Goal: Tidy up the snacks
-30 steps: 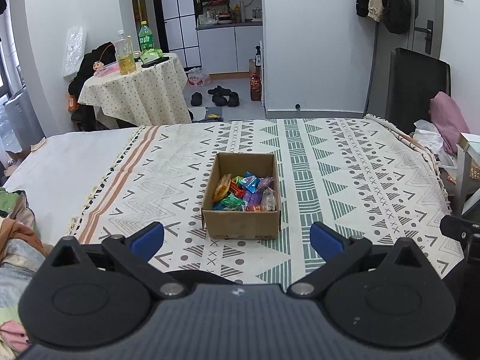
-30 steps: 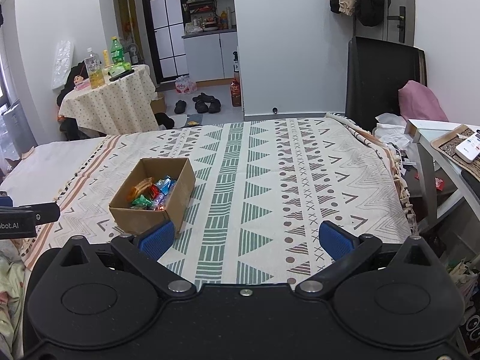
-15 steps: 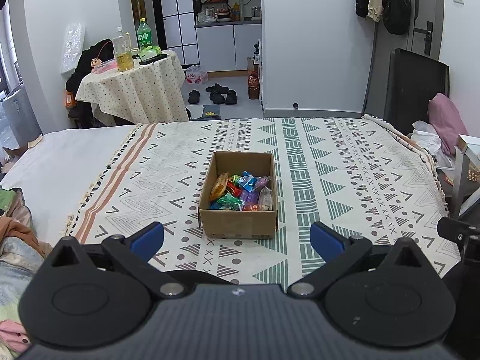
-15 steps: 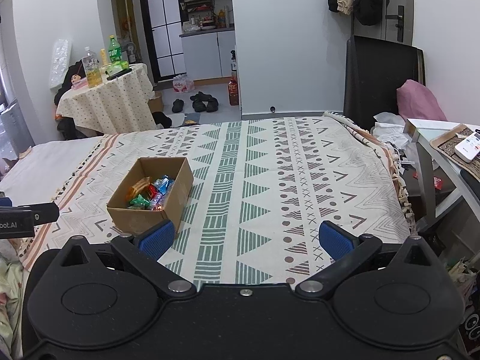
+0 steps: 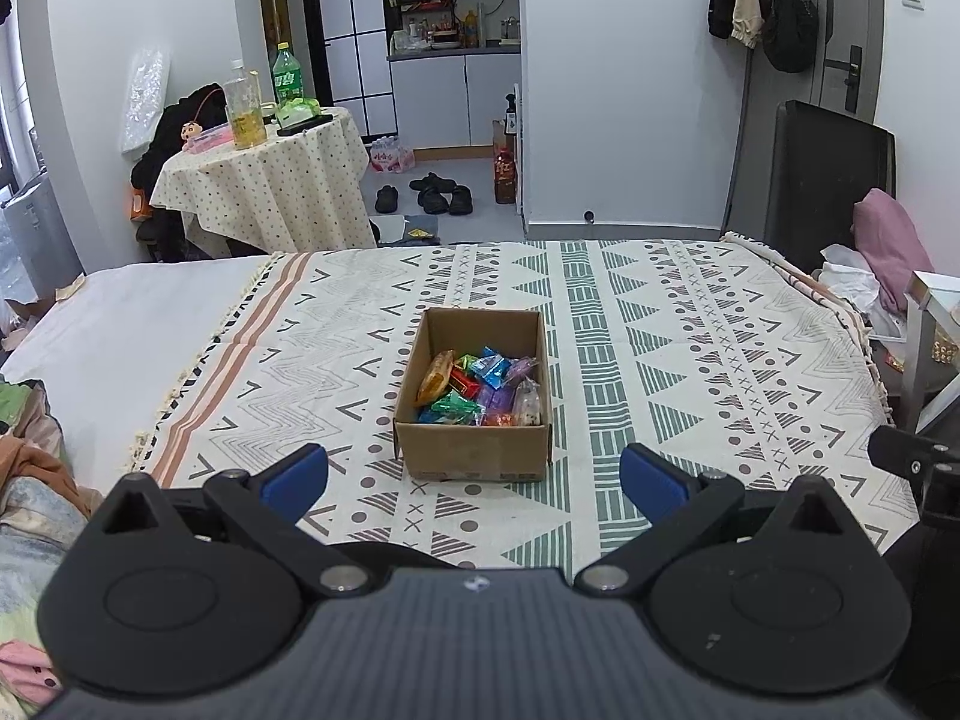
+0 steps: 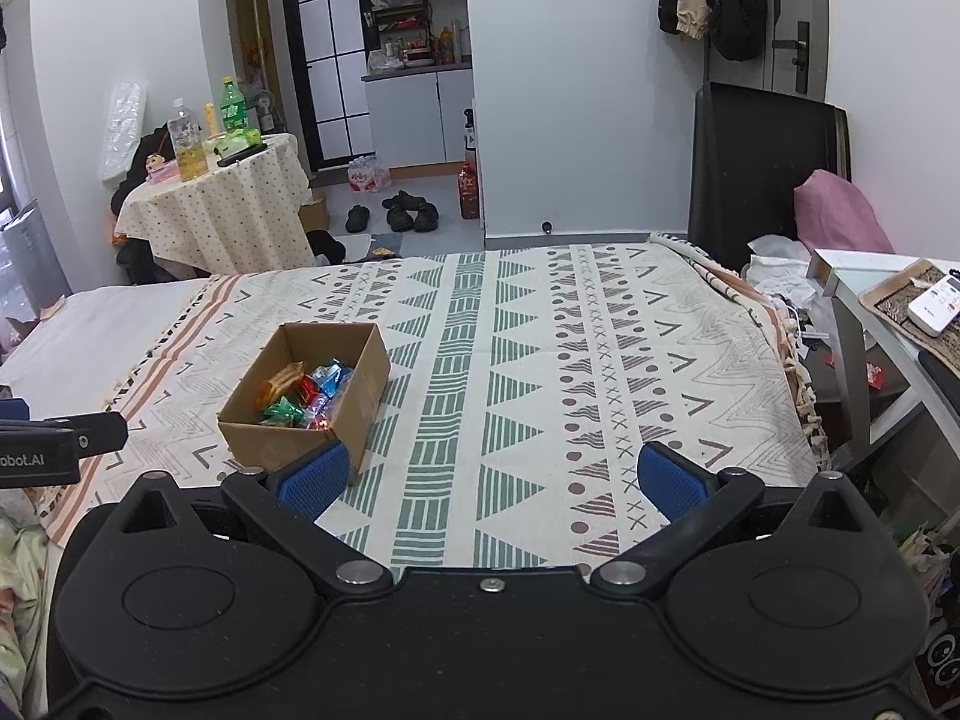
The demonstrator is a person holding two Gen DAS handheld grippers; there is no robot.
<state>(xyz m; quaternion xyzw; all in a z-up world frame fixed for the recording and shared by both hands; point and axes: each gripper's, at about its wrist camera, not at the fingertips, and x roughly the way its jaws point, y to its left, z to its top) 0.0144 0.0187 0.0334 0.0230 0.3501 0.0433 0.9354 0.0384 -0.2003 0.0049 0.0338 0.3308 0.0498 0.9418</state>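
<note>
An open brown cardboard box (image 5: pixel 474 450) sits on the patterned bedspread (image 5: pixel 690 360), holding several bright wrapped snacks (image 5: pixel 480 387). My left gripper (image 5: pixel 474 483) hovers just in front of the box, open and empty. In the right wrist view the same box (image 6: pixel 360 396) lies ahead to the left, its snacks (image 6: pixel 303 399) visible inside. My right gripper (image 6: pixel 492 477) is open and empty, its left fingertip overlapping the box's near corner in the picture. The edge of the left gripper's body (image 6: pixel 54 444) shows at the far left.
A white sheet (image 5: pixel 120 324) covers the bed's left part, with crumpled clothes (image 5: pixel 30 468) at its near corner. A side table (image 6: pixel 888 294) with a remote stands to the right. Beyond the bed are a round clothed table (image 5: pixel 264 180) with bottles, shoes, and a dark chair (image 5: pixel 828 180).
Both views have shifted slightly; the box sits a touch further off and lower in the frames. Both grippers stay open and empty.
</note>
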